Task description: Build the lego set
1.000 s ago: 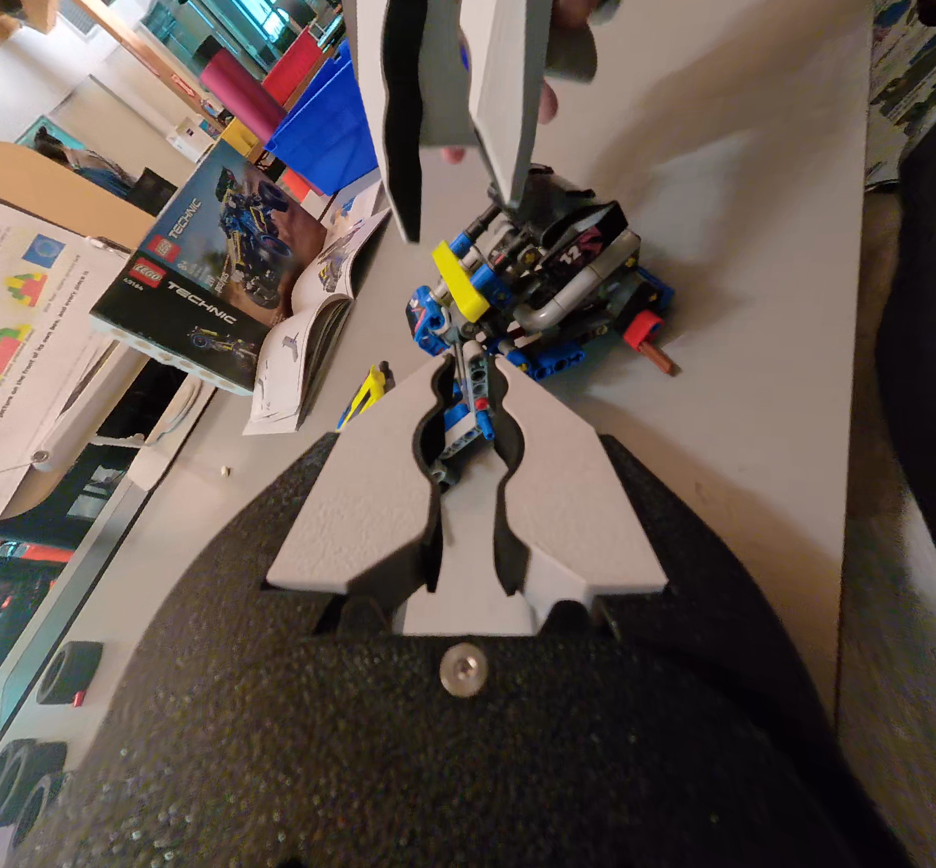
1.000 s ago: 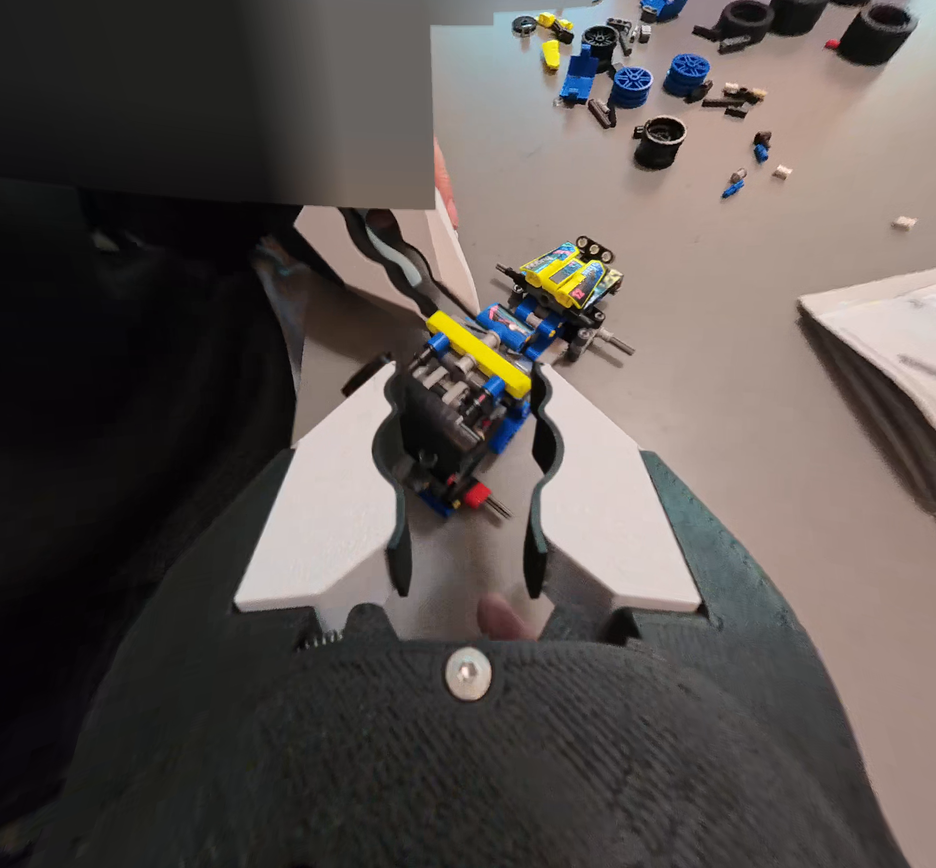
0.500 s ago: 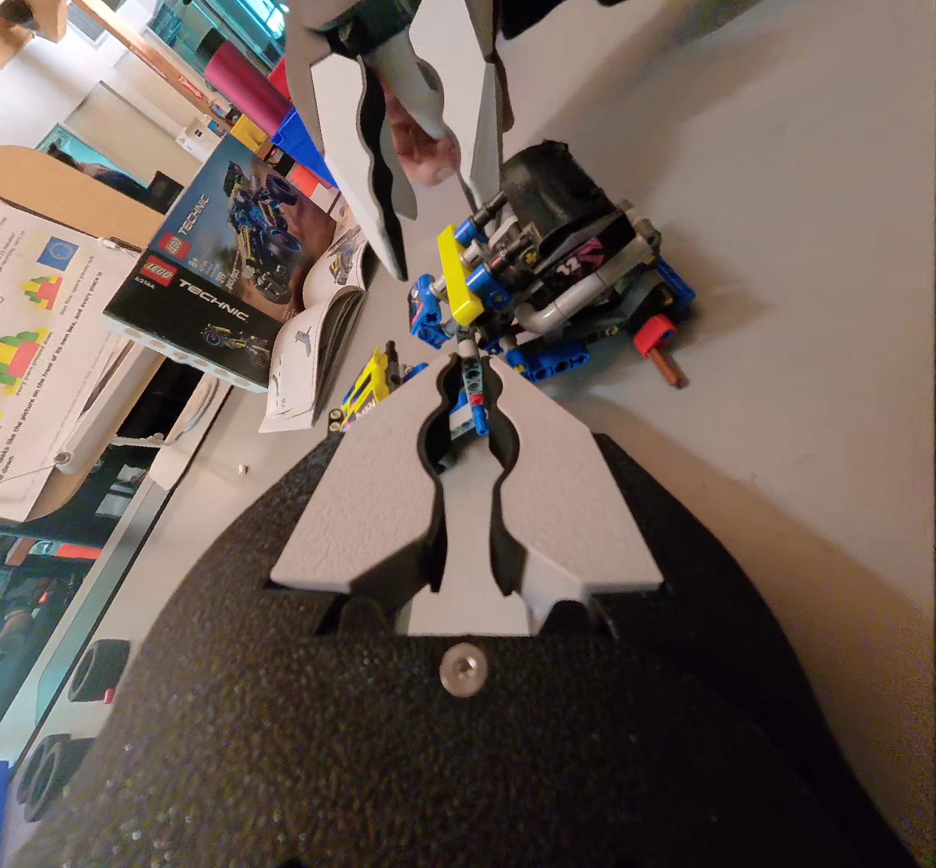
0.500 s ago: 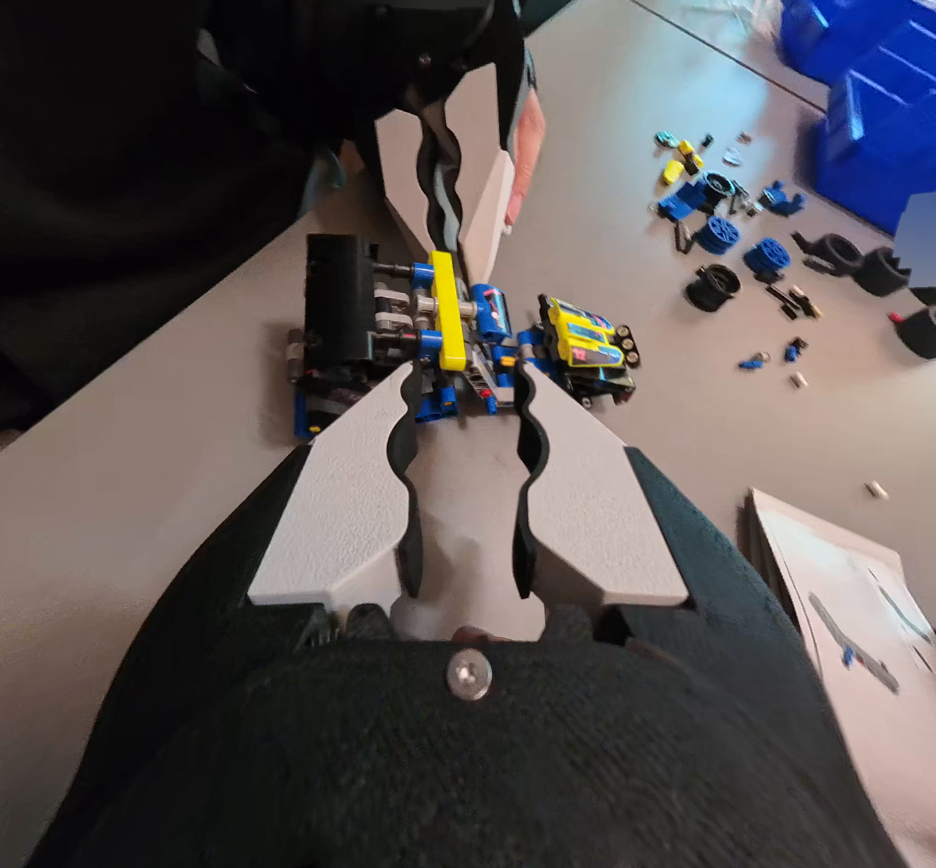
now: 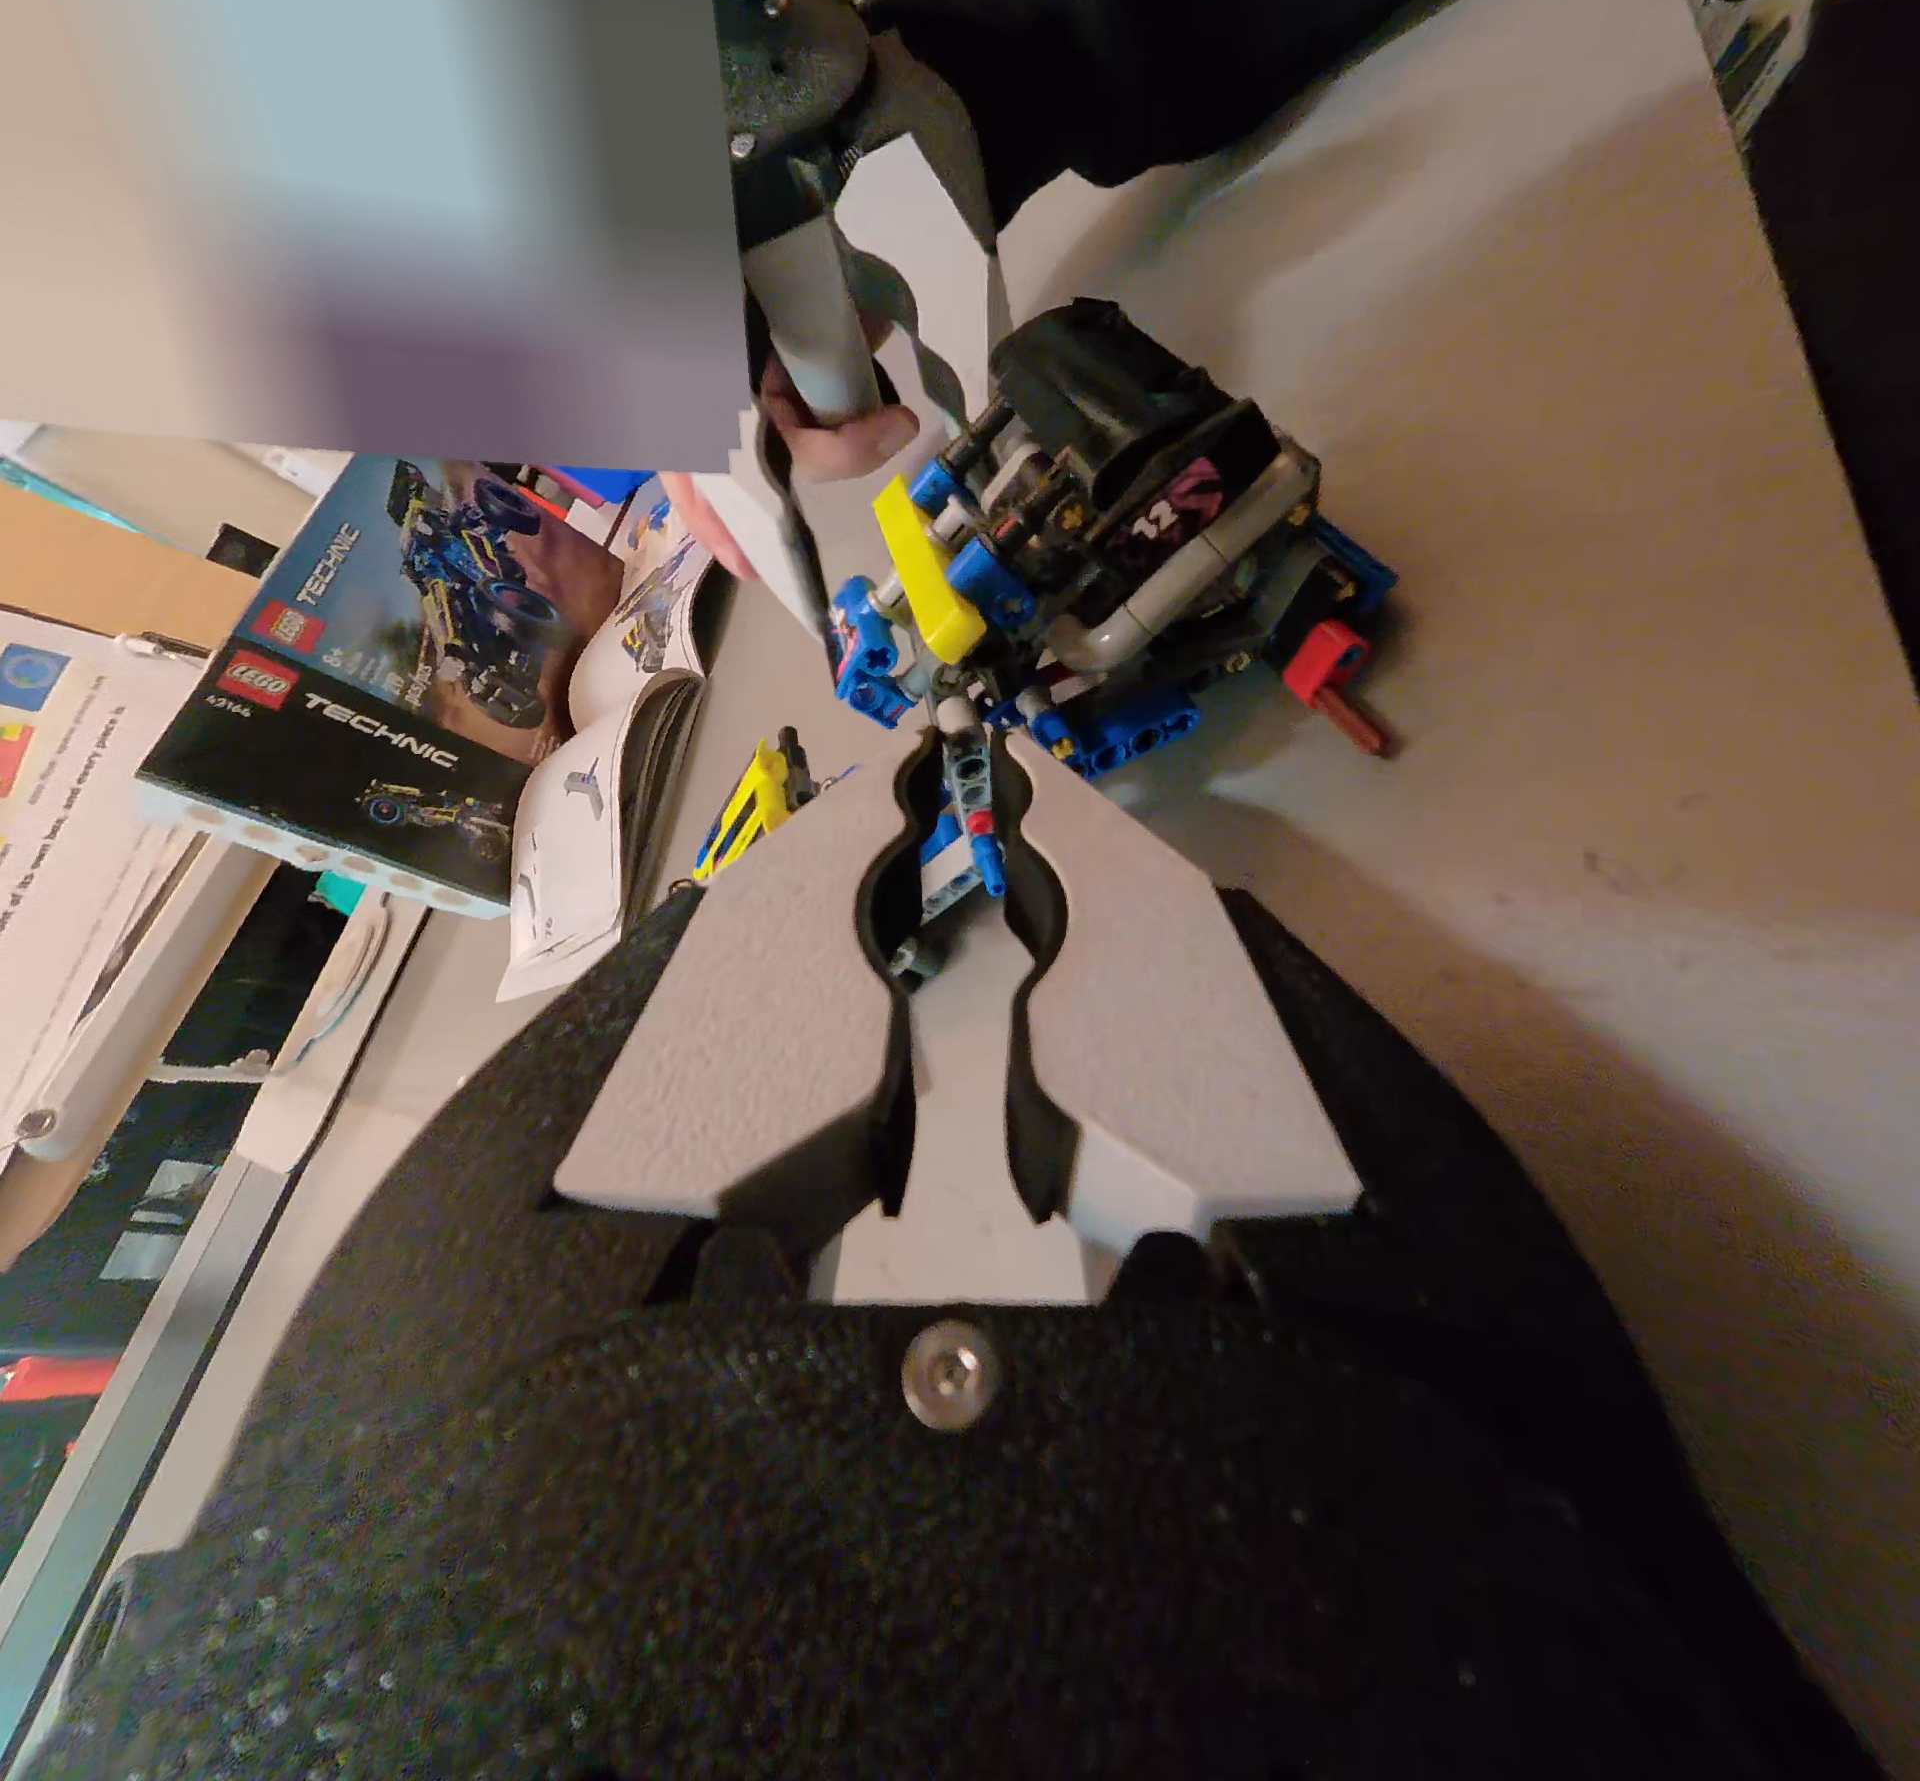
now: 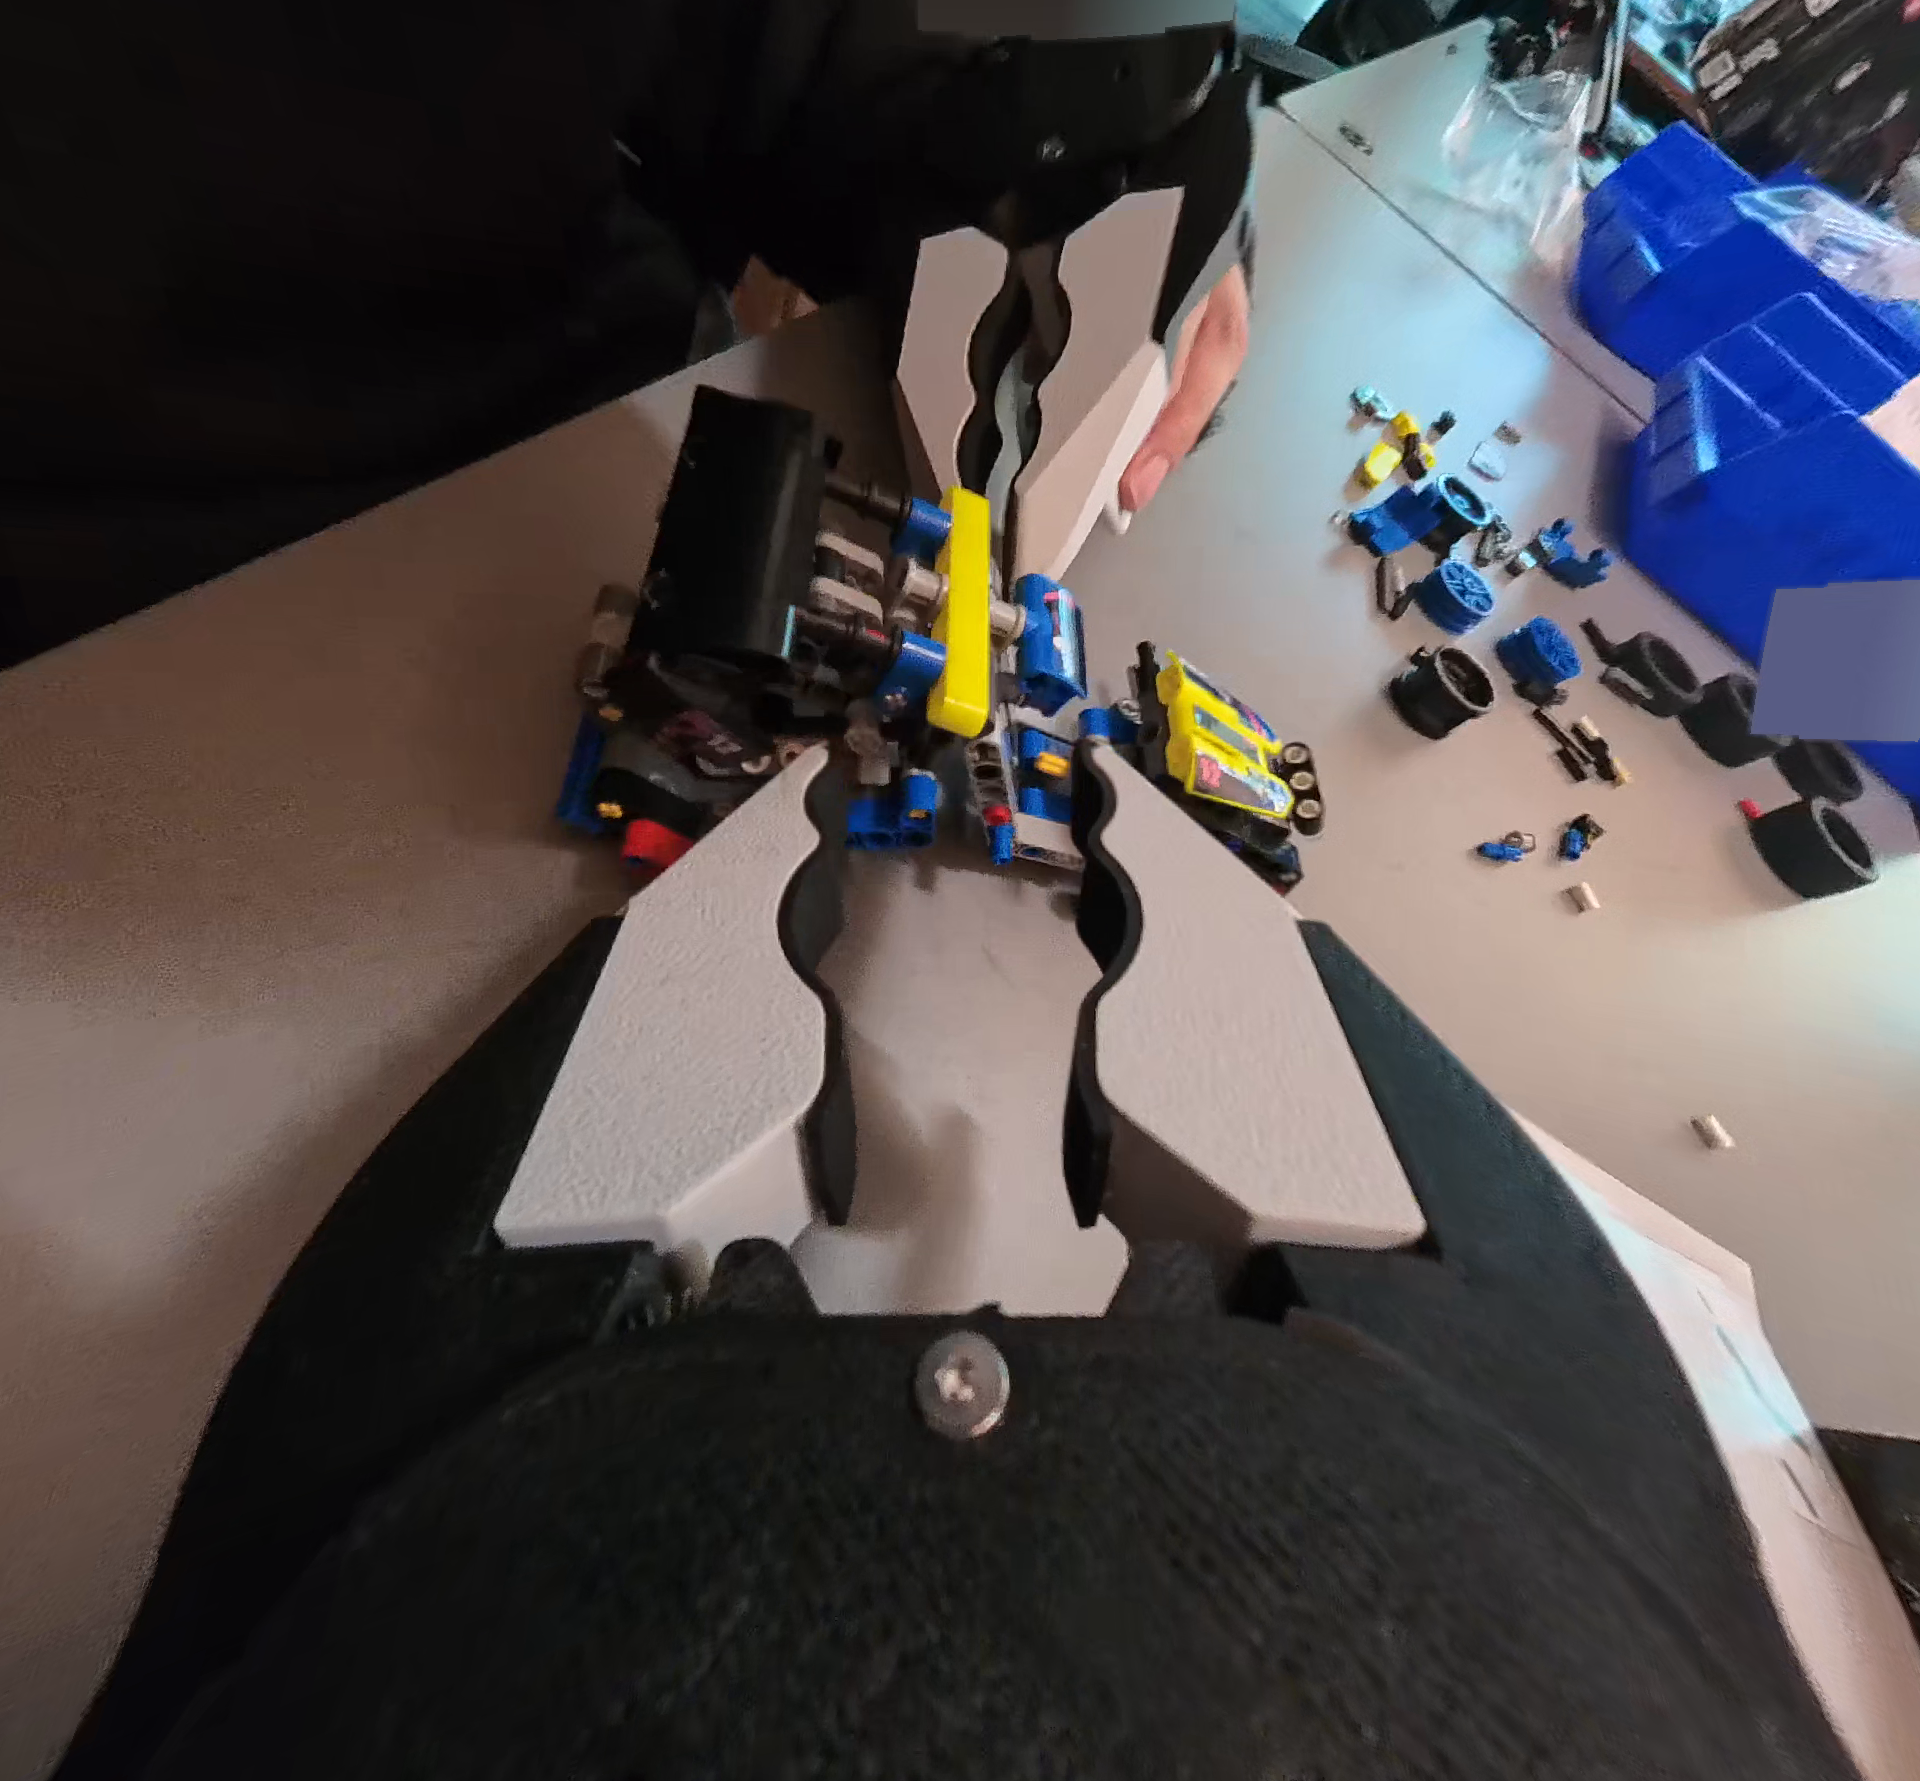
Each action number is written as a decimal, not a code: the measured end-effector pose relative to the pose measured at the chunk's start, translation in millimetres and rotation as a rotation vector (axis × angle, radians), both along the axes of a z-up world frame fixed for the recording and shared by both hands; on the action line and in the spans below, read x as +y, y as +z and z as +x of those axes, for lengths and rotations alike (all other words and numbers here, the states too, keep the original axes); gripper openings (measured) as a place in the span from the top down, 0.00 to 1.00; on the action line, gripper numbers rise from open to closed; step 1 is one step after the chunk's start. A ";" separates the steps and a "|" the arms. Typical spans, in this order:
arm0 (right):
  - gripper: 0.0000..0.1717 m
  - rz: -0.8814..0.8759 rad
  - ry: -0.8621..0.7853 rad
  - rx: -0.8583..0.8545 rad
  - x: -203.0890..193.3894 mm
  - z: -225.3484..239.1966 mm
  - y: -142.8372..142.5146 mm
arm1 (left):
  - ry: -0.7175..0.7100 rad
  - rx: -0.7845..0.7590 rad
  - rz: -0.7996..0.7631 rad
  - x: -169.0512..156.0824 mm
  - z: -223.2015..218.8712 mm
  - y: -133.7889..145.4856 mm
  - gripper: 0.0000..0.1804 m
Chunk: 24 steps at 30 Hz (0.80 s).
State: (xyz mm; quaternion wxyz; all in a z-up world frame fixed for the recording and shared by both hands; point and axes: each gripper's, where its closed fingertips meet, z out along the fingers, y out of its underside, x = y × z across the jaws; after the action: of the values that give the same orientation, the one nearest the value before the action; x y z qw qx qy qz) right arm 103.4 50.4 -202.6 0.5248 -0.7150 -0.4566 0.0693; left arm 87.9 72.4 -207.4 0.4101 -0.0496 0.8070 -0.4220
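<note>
Brick vehicle chassis (image 5: 1091, 578): on grey table (image 5: 1558, 381), black block at the back, yellow beam (image 6: 961, 609) across its front.
Left gripper (image 5: 961, 796): jaws nearly closed, pads pressed on the chassis's thin grey beam (image 5: 971, 775).
Right gripper (image 6: 951, 796): jaws wide apart, nothing gripped; tips flank the chassis's blue front parts.
Yellow body panel (image 6: 1226, 744): just right of the chassis.
Loose wheels and tyres (image 6: 1455, 588): scattered farther right.
Set box (image 5: 395, 671), open booklet (image 5: 613, 744): left of the chassis.

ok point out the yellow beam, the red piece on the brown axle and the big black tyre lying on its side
yellow beam (image 6: 961, 614): right wrist view, middle of its flat face.
red piece (image 5: 1317, 659): left wrist view, on the red connector, above the brown axle.
black tyre (image 6: 1816, 848): right wrist view, on its sidewall, at the right edge.
</note>
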 end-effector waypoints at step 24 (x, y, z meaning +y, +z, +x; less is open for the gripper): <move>0.79 0.000 0.087 0.126 5.9 -1.5 0.9 | 0.074 0.018 0.021 2.0 19.4 -4.4 0.98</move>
State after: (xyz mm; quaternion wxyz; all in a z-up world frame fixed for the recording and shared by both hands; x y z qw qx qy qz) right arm 102.0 56.3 -201.7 0.5491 -0.6888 -0.4532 0.1367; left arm 107.2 74.4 -211.8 0.4185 -0.0791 0.8128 -0.3974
